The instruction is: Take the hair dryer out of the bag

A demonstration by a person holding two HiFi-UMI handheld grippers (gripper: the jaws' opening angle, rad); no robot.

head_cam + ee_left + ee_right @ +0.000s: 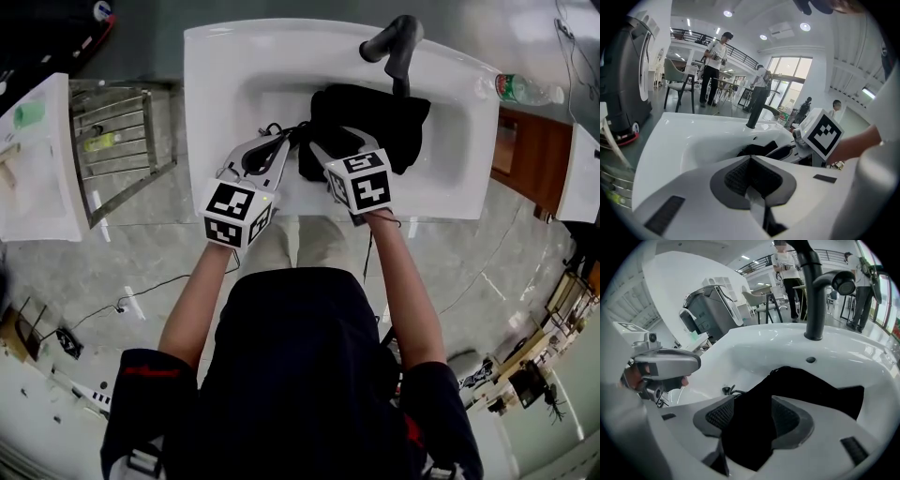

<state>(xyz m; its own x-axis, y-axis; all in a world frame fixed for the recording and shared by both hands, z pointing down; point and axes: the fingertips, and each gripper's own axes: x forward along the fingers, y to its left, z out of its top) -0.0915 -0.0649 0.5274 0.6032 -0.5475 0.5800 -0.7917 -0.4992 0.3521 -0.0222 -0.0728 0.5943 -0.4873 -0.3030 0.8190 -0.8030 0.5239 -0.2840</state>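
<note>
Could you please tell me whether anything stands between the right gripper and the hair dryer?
Yes. The black bag, lying in the sink, seems to cover it: its cloth sits between the right gripper's open jaws, and no hair dryer shows outside the bag.

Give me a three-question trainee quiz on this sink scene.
1. True or false: the bag lies in the sink's basin.
2. The left gripper's jaws are: A together, B wide apart, C clamped on the bag.
3. What stands between the right gripper's open jaws?
Key: 1 true; 2 A; 3 the bag.
</note>
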